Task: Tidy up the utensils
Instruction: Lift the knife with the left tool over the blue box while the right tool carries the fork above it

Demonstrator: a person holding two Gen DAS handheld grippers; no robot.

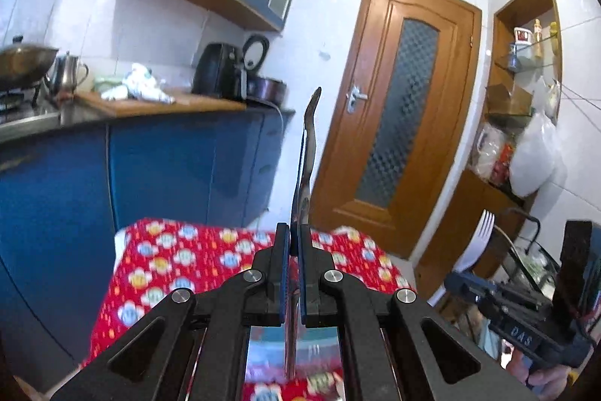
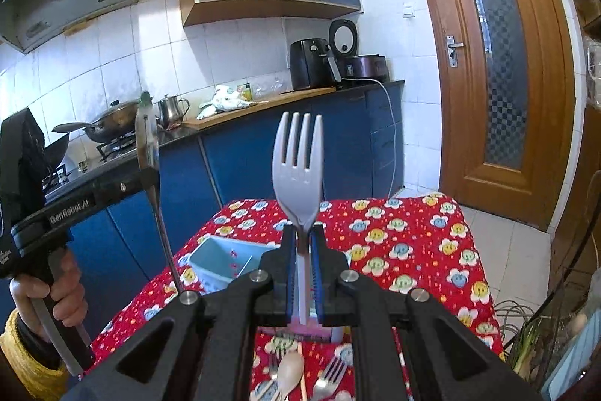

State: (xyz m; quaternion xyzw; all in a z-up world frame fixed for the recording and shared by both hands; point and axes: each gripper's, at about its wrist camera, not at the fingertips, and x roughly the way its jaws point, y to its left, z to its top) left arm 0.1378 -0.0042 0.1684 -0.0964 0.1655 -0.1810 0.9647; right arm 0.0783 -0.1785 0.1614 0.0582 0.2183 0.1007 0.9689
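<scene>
My left gripper (image 1: 295,232) is shut on a metal utensil (image 1: 306,160), seen edge-on and held upright above the table; it also shows in the right wrist view (image 2: 148,138). My right gripper (image 2: 304,232) is shut on a white plastic fork (image 2: 298,160), tines up, also seen in the left wrist view (image 1: 482,235). A light blue organizer bin (image 2: 219,260) stands on the red flowered tablecloth (image 2: 405,243) just left of the right gripper. A beige spoon (image 2: 289,373) and a metal fork (image 2: 330,374) lie on the cloth below it.
Blue kitchen cabinets (image 2: 263,153) and a counter with a wok (image 2: 112,121), kettle (image 2: 172,109) and air fryer (image 2: 310,64) stand behind the table. A wooden door (image 2: 492,55) is at the right. Green onions (image 2: 526,337) lie at the lower right.
</scene>
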